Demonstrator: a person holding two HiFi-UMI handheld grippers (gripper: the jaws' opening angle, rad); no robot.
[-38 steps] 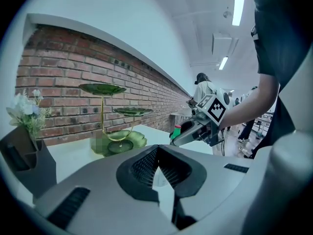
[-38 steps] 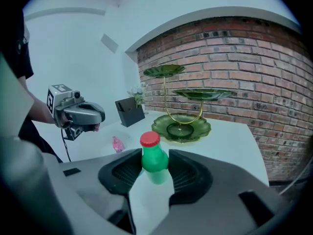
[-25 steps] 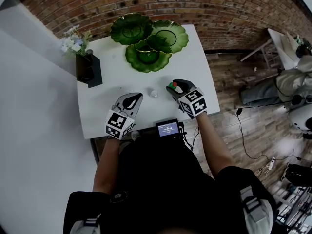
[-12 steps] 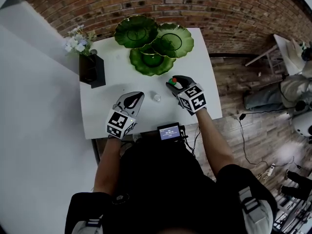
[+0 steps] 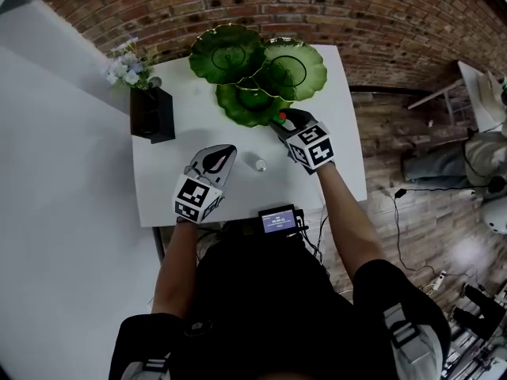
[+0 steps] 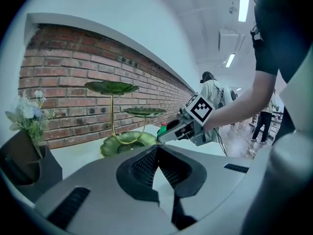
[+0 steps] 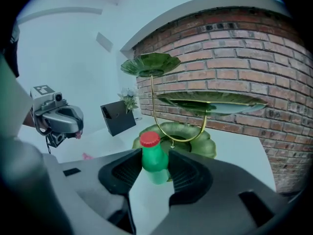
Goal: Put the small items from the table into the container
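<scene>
Progress is being judged as barely started, tbh. Nearest the person, a small screen unit [image 5: 277,219] is being shown at the tabletop [image 5: 170,172] edge. Just past it, the left tongs [image 5: 221,155] are being held clenched on nothing, so that side isn't being used for anything right now.

Between the two tongs, one small pale item [image 5: 261,164] is being shown lying loose on the tabletop, and it's yet to be collected. Further out, a green bottle [image 7: 155,163] with a red cap is being gripped by the right tongs [image 7: 155,152]. It's being held close to the rim of the lowest dish [image 5: 252,101] of the green stand [image 5: 261,74], not yet set down in it.

Nothing is being seen inside any dish, as far as can be made out.

Counted up: two tongs, one bottle, one loose item, three leaf-shaped dishes, and one black vase [image 5: 152,115] of flowers at the back left.
</scene>
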